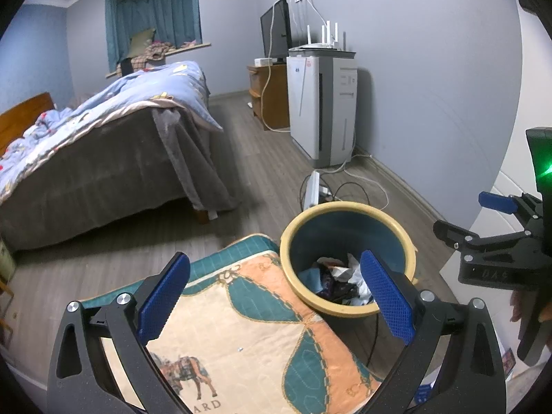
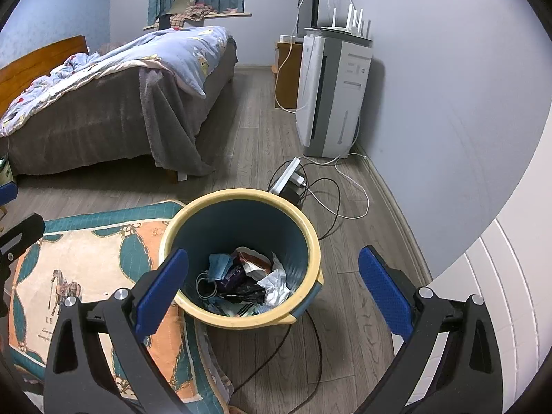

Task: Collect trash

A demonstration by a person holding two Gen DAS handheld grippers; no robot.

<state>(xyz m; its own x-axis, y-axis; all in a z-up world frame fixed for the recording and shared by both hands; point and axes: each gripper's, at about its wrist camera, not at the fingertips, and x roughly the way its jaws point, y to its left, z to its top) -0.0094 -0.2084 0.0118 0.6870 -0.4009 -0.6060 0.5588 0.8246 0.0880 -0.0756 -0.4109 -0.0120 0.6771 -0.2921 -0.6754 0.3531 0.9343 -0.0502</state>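
Note:
A round bin [image 2: 312, 238] with a yellow rim and blue inside stands on the wood floor; it also shows in the left wrist view [image 1: 293, 238]. It holds crumpled white paper [image 2: 274, 284], a blue face mask [image 2: 219, 265], wrappers and dark scraps. My right gripper [image 2: 274, 295] is open and empty, held above the bin's front. My left gripper [image 1: 276, 298] is open and empty above a patterned mat [image 1: 241, 338], left of the bin. The right gripper [image 1: 496, 220] shows at the right edge of the left wrist view.
The mat [image 2: 86, 262] with a horse print lies left of the bin. A power strip [image 2: 288, 179] and loose cables [image 2: 331, 207] lie behind the bin. A bed [image 2: 114, 96] stands at the left, a white air purifier [image 2: 331, 96] by the right wall.

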